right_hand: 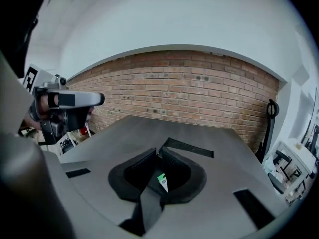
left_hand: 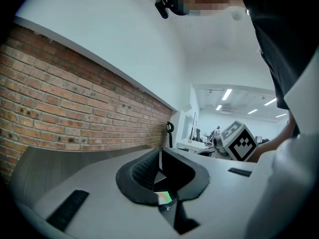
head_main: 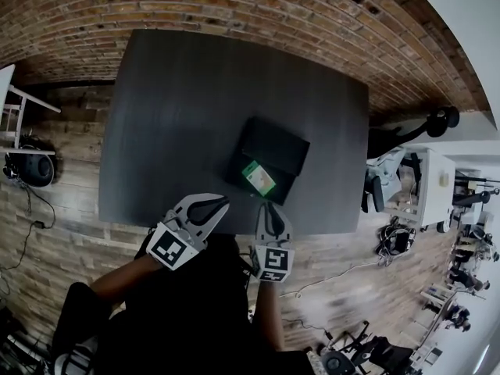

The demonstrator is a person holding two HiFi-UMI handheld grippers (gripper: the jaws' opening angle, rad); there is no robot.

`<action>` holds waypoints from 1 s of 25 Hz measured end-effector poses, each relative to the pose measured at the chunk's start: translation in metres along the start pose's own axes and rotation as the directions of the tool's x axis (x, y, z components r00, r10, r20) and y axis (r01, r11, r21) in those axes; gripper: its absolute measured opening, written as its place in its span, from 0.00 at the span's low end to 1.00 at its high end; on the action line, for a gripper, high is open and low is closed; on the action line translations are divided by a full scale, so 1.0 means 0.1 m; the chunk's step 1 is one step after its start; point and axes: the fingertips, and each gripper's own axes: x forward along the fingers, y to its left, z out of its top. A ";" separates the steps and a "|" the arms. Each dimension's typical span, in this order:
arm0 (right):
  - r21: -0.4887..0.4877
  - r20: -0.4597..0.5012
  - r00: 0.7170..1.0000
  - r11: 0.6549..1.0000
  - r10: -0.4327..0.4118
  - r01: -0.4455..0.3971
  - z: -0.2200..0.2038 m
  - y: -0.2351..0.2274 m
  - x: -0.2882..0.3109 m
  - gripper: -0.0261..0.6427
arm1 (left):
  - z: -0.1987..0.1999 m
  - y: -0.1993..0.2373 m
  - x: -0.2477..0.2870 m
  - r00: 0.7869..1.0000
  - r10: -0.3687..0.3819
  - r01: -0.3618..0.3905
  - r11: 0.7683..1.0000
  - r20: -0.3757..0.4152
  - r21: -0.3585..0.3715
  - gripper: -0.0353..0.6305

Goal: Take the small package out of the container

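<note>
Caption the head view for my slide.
Left tongs and right tongs hover short of the black container holding the small green package on a dark table.

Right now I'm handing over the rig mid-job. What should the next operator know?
Left gripper: shut, empty, at the table's near edge, short of the container.
Right gripper: shut, empty, tips just short of the container's near side.
Small green package: lies in the black container, at its near side, on the dark table.
Done: nothing yet; package untouched.
Left: open a gripper, grasp the package, lift it out.
</note>
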 end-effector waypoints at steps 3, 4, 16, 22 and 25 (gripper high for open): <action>-0.009 -0.061 0.997 0.999 0.050 -0.051 -0.17 -0.18 0.25 0.19 | -0.05 0.08 0.30 1.000 0.023 -0.023 1.000 -0.012 -0.010 0.12; -0.013 -0.083 0.994 0.998 0.068 -0.069 -0.24 -0.24 0.34 0.20 | -0.09 0.11 0.40 0.999 0.031 -0.031 0.999 -0.021 -0.015 0.12; -0.114 -0.347 0.925 0.971 0.157 -0.208 -1.22 -0.87 1.64 0.39 | -0.76 0.59 1.49 0.987 0.092 -0.097 0.995 -0.134 -0.034 0.12; -0.115 -0.493 0.850 0.955 0.185 -0.274 -1.73 -1.02 2.10 0.48 | -1.10 0.82 1.82 0.978 0.109 -0.123 0.990 -0.176 -0.071 0.12; -0.106 -0.532 0.823 0.949 0.198 -0.297 -1.88 -1.05 2.27 0.50 | -1.25 0.93 1.89 0.974 0.118 -0.137 0.987 -0.191 -0.086 0.12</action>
